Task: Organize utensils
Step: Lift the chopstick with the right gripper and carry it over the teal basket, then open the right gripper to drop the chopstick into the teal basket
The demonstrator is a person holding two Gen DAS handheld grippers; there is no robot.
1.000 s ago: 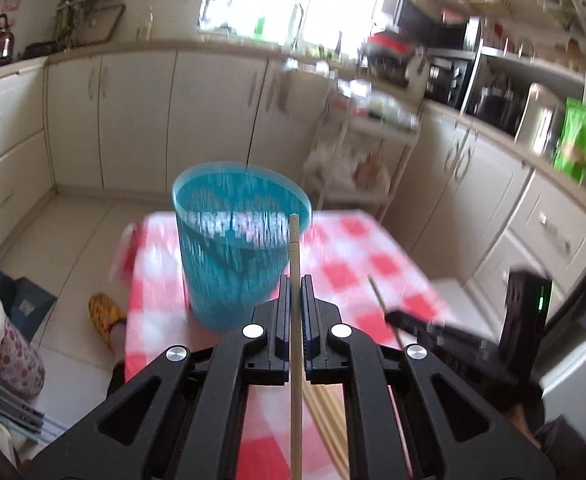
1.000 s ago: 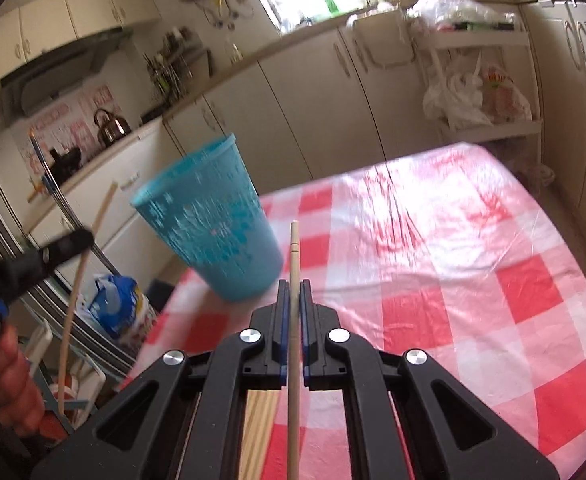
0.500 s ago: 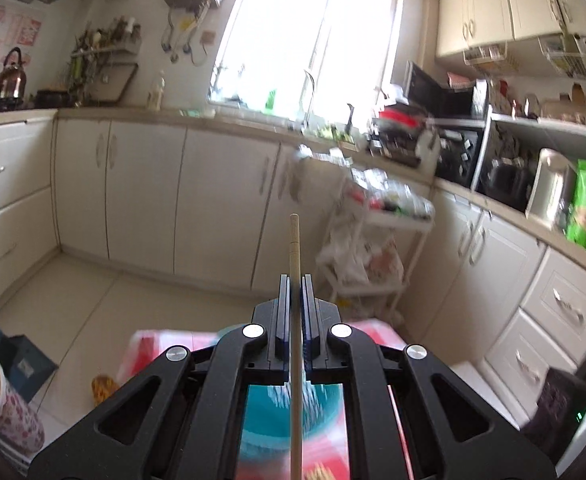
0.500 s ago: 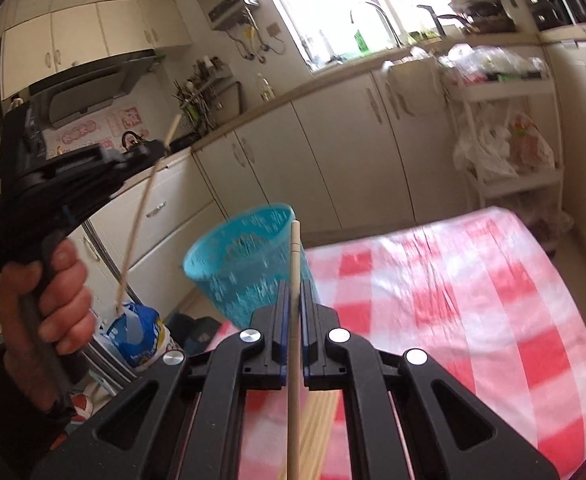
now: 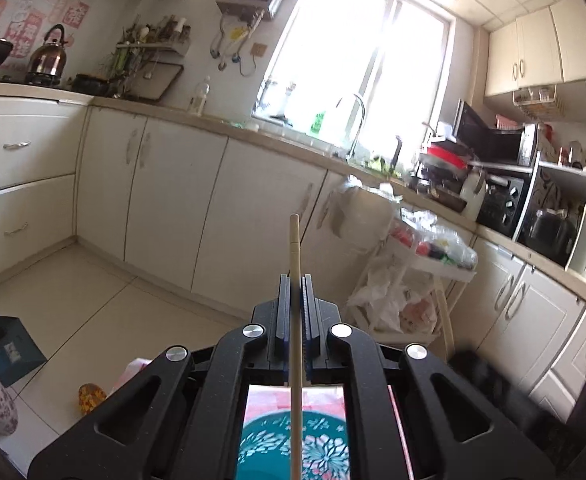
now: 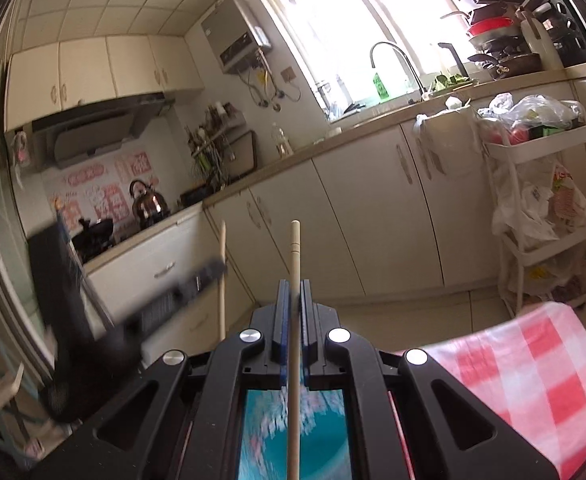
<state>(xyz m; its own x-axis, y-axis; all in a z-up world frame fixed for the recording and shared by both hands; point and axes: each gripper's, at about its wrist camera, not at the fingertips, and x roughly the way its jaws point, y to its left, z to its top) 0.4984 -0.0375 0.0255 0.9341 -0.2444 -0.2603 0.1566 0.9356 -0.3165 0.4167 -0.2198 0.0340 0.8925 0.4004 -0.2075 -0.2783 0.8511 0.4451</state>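
Left gripper (image 5: 294,280) and right gripper (image 6: 291,285) each clamp fingers on a chopstick (long axis forward), the teal cup (image 5: 293,444) directly beneath both

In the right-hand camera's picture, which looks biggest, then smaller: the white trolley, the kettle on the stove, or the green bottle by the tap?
1. white trolley, by far the largest.
2. kettle.
3. green bottle, smallest.

The trolley also stands nearer the camera, so its lead is partly nearness.
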